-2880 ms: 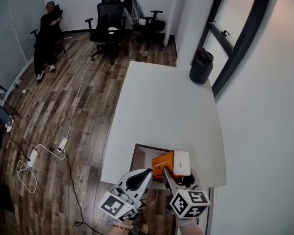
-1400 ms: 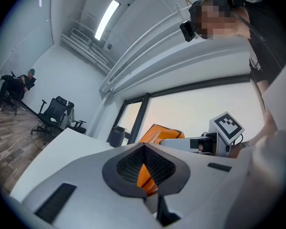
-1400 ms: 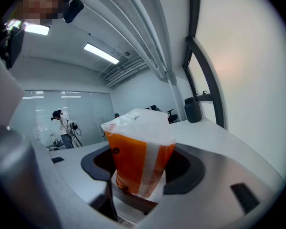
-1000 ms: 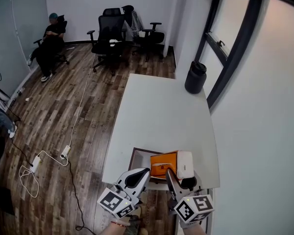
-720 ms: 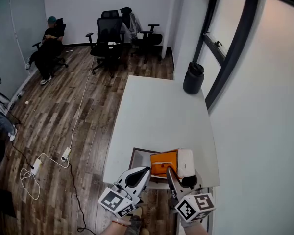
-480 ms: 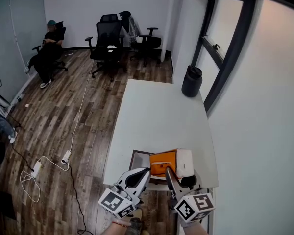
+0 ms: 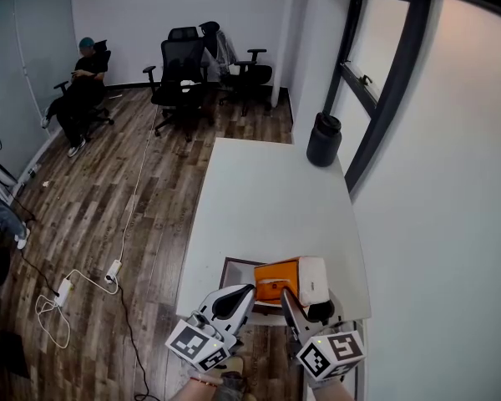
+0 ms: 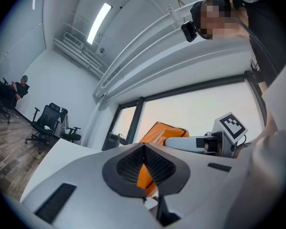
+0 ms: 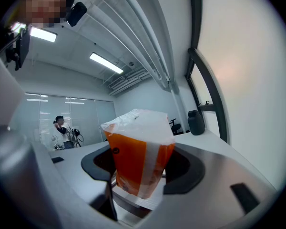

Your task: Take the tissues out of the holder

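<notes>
Right gripper view showed my right gripper clamped on the orange tissue pack, raised just beside the holder at the table edge. My left gripper was closed, empty. I judged the removal nearly done, with only the set-down left.

We see a bright, evenly lit room: daylight washes the tall dark-framed window nearly white, and long ceiling strip lights add cool glare. Shadows on the white rectangular surface are faint and soft. Both gripper views bend strongly, with black corners. There the orange-and-white plastic tissue pack is sharp, while the near foreground blurs.
</notes>
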`<state>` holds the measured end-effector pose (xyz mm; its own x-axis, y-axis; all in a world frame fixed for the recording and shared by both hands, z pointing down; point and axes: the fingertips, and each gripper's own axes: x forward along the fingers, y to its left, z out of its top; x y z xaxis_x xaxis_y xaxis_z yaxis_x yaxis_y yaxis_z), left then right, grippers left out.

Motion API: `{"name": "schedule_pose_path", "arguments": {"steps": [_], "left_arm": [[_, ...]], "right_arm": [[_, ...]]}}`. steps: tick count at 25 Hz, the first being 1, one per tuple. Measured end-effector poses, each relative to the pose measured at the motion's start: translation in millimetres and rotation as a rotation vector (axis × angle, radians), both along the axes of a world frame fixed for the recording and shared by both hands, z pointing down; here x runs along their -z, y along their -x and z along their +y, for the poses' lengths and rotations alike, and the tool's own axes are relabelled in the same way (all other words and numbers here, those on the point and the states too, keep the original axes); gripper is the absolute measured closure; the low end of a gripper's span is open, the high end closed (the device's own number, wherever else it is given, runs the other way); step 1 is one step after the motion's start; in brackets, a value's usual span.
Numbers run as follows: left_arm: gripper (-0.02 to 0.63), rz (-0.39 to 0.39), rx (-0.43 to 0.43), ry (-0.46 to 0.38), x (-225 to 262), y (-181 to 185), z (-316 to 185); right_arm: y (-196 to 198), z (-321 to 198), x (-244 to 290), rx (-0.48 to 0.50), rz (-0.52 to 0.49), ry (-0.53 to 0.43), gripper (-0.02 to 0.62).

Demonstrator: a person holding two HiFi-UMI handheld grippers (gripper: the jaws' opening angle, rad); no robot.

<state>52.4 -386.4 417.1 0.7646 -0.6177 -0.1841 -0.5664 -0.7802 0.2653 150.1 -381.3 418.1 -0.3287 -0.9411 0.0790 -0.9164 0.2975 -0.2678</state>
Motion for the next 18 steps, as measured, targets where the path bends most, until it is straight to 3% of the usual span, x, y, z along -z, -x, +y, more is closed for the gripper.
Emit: {"name": "schedule_pose_path", "arguments": {"steps": [18], "left_arm": [[0.601,-0.008,-0.031,0.024,-6.4,-1.4,5.0]], "right_arm": [[8.5,2.3,-4.0,-0.004,0.012,0.019,0.327]]}}
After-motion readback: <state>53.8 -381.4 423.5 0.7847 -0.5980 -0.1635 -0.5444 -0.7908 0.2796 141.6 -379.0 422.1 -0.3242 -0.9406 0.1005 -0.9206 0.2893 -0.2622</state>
